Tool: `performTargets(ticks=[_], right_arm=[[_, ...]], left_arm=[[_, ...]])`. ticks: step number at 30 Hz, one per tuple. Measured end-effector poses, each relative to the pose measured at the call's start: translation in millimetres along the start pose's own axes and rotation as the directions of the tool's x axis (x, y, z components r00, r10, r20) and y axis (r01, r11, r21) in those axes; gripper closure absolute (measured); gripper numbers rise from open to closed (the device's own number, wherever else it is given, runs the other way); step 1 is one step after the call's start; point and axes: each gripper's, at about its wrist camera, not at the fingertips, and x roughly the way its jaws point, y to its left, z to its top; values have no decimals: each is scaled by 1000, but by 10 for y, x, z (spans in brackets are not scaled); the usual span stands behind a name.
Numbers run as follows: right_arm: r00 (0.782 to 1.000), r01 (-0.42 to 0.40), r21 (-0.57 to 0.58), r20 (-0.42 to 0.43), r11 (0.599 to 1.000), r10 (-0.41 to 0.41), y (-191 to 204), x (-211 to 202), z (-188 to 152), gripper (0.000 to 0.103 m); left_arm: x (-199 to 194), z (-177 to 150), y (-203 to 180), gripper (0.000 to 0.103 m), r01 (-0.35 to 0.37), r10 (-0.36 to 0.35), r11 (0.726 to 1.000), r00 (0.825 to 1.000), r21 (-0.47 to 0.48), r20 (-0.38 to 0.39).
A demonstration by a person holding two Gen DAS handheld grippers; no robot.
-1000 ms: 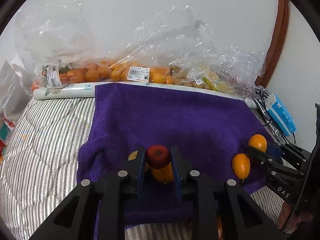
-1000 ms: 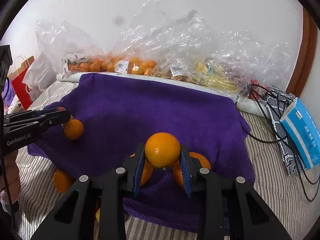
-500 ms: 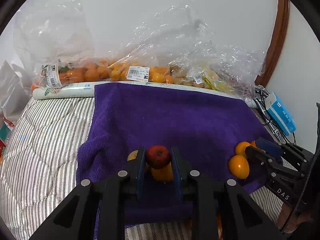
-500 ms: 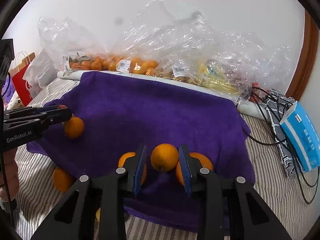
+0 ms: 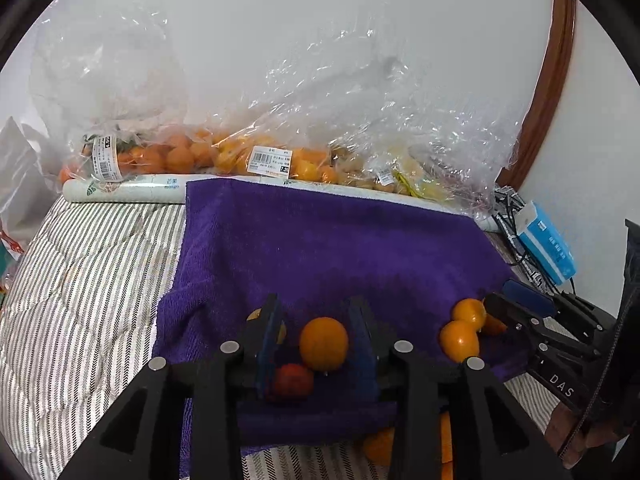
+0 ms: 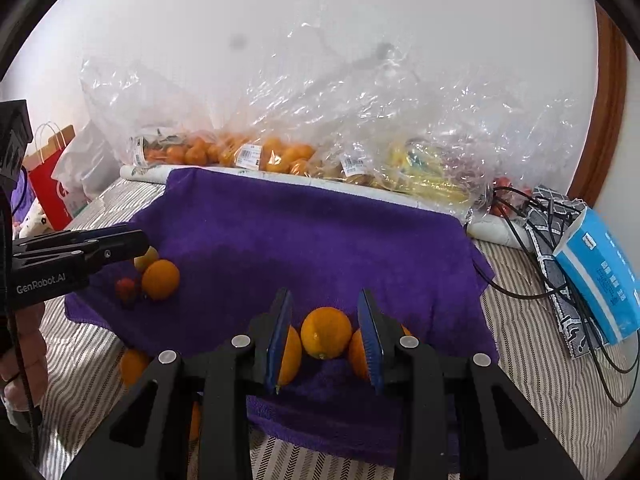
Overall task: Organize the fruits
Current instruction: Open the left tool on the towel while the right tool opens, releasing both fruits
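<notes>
Both handheld grippers point down at a deep purple terry towel (image 5: 320,248) spread over a grey-and-white striped bed quilt (image 5: 88,280).

The left gripper (image 5: 318,346) has just been opening its jaws. A small dark red apple (image 5: 292,380) lies on the towel low between them, and a round orange (image 5: 324,344) sits just behind it; neither blue pad presses on either fruit, so that grip is released.

The right gripper (image 6: 326,338) stands with its jaws parted around another round orange (image 6: 326,338), with a visible gap on each side, so it is let go. Two more oranges rest just outside the pads, one on either side.

Along the wall behind the towel lie crinkled clear plastic bags of oranges (image 6: 248,156). A blue and white tissue pack (image 6: 596,276) lies to the right.
</notes>
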Motion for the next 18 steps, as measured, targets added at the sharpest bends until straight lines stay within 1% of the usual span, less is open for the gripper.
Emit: performTargets(ticks=[10,13,18], right_arm=[[1000,0,9,19,1000,0,1,-62,13,68],[1000,-6,14,30,1000,5,-11,-72,18,64],[999,-25,41,27,999,24,-38,-72,35,64]], left_arm=[[-75,24,2,66,17,-17,1000,1000,-5,27],[-81,22,-16,66,14,-14,1000,1000,1,27],[-95,27,-33,66,21,-21,1000,999,7,27]])
